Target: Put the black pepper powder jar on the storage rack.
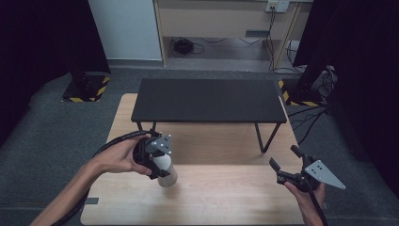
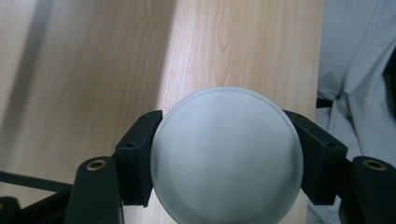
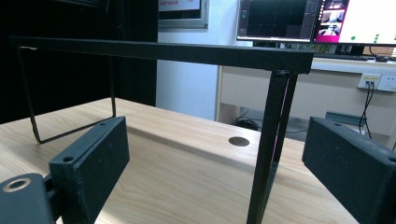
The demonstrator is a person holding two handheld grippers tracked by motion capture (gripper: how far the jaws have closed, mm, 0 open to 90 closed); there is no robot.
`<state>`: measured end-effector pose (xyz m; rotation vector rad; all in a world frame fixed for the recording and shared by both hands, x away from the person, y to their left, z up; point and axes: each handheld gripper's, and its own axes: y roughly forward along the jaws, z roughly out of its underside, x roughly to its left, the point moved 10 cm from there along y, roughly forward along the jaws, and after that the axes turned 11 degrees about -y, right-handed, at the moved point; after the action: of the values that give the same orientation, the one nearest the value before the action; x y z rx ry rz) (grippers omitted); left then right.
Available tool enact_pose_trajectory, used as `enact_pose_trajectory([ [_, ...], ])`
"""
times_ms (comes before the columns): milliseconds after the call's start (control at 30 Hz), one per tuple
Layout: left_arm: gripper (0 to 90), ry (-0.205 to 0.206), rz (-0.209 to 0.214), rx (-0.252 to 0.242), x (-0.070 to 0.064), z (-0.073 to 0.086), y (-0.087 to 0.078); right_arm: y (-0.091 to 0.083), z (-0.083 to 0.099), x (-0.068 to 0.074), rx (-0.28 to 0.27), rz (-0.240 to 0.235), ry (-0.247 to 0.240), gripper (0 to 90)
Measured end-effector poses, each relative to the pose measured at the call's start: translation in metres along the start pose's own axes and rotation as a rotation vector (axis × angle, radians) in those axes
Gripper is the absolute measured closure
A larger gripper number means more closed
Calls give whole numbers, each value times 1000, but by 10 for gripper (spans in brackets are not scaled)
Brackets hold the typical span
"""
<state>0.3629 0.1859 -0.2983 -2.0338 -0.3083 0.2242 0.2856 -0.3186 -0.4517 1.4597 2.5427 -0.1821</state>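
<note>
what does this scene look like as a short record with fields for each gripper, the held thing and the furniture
left gripper: left gripper, jaws shut on the sides of the white round plastic bottle
held thing: bottle is above the light wooden table, near its front left; whether it touches the wood cannot be told
right gripper: right gripper, jaws open, nothing between them, near the table's front right edge
furniture: black flat-topped metal shelf on thin legs stands on the far half of the table
</note>
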Motion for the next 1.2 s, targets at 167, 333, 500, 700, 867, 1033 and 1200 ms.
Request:
enact_pose_trajectory([
  [167,329,36,4,-16,-8,-22,-31,0,0,0,0,0,0,72],
  [333,329,60,11,-32,-14,-39,-58,0,0,0,-1,-1,0,72],
  [500,329,91,9,-33,-22,-62,-92,1,0,1,0,-3,1,72],
  [700,329,117,13,-24,-33,-84,-119,2,1,0,2,-6,4,73],
  [867,328,117,7,-22,-38,-98,-138,3,1,0,2,-7,6,72],
  [1033,329,108,-17,-24,-39,-115,-156,3,1,1,1,-8,5,73],
  [1200,329,82,-35,-49,-32,-124,-165,2,1,0,-1,-6,6,73],
])
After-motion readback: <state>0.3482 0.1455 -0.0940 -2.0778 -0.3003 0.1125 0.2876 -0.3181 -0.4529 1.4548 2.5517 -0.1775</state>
